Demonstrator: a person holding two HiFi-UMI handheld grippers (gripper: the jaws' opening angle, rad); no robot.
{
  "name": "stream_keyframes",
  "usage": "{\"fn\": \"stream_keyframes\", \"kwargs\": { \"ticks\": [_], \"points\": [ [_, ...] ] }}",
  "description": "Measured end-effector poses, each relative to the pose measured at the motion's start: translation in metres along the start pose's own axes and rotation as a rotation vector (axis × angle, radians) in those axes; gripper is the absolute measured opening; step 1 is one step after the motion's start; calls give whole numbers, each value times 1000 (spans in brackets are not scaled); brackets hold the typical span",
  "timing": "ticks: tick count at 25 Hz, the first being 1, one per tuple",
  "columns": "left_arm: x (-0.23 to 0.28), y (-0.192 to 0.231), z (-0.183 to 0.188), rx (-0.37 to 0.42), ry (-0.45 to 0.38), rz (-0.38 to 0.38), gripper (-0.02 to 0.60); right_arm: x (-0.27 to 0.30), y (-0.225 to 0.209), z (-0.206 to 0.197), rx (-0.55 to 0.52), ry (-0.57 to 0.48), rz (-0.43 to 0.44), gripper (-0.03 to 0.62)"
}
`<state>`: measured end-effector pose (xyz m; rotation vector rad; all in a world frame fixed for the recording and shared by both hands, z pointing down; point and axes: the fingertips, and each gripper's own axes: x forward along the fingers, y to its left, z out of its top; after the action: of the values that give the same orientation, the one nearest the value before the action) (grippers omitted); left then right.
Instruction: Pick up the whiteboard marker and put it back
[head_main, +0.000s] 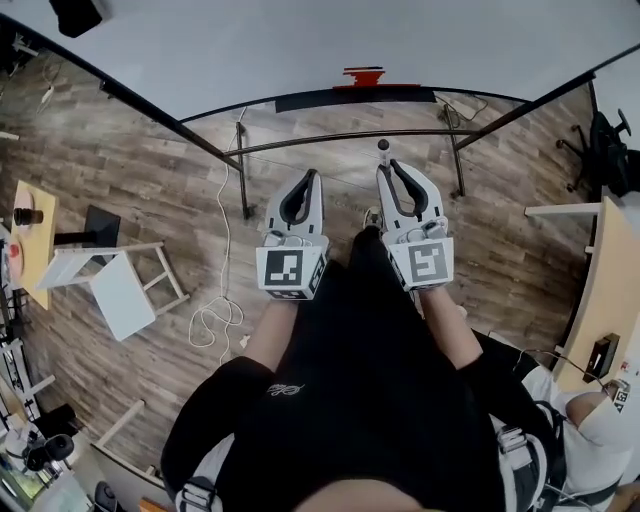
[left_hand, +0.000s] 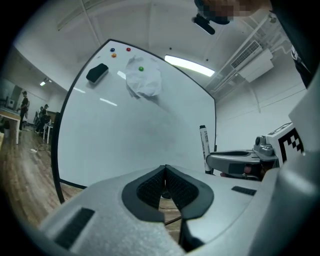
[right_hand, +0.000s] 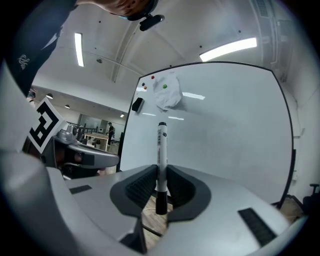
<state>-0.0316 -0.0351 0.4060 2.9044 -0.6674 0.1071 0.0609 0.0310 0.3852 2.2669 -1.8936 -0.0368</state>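
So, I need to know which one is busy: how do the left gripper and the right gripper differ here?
The right gripper is shut on a whiteboard marker, held upright; the left gripper holds nothing. The right gripper's jaws stand the marker's width apart; the left gripper's jaws meet at the tips. Both face the whiteboard.

Whiteboard (left_hand: 125, 140) blocks ahead, middle bare; eraser (left_hand: 97, 73), cloth (left_hand: 144, 80) on upper part; table (head_main: 610, 270) right.

Wood-plank floor (head_main: 120, 170) throughout. In the head view a white stool (head_main: 120, 295) sits at nine o'clock, a light wooden desk (head_main: 605, 290) at three, an office chair (head_main: 612, 150) at two — a ceiling strip light (right_hand: 230, 48) glows overhead.
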Motion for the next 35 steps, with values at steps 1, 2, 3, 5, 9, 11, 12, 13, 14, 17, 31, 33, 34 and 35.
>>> {"fn": "stream_keyframes", "kwargs": {
  "ticks": [1, 2, 3, 5, 9, 11, 12, 13, 14, 17, 31, 33, 34, 35],
  "points": [
    [-2, 5, -1, -4, 2, 8, 6, 3, 3, -3, -2, 14, 8, 55],
    [-4, 10, -3, -9, 6, 18, 6, 6, 7, -5, -8, 20, 21, 55],
    [-6, 16, -4, -14, 11, 29, 6, 11, 11, -7, -16, 23, 35, 55],
    [-6, 30, -8, -25, 22, 56, 7, 27, 19, -9, -27, 29, 71, 55],
    [1, 61, -10, -37, 29, 113, 6, 66, 31, -7, -81, 22, 153, 55],
    [6, 75, -13, -43, 39, 142, 6, 83, 36, -9, -95, 35, 181, 55],
    [8, 82, -15, -47, 45, 158, 6, 91, 38, -10, -91, 50, 195, 55],
    [10, 89, -17, -51, 51, 177, 6, 99, 40, -11, -90, 62, 211, 55],
    [13, 94, -17, -54, 55, 197, 6, 107, 40, -12, -96, 67, 230, 55],
    [24, 108, -15, -54, 61, 250, 6, 130, 39, -11, -133, 78, 288, 55],
    [77, 148, -31, -117, 127, 514, 6, 225, 27, -48, -233, 180, 614, 55],
    [80, 151, -37, -133, 128, 546, 6, 232, 26, -56, -272, 188, 646, 55],
    [80, 152, -41, -142, 129, 561, 6, 235, 26, -60, -292, 193, 659, 55],
    [81, 152, -45, -151, 132, 573, 6, 238, 26, -65, -312, 198, 671, 55]
  ]
}}
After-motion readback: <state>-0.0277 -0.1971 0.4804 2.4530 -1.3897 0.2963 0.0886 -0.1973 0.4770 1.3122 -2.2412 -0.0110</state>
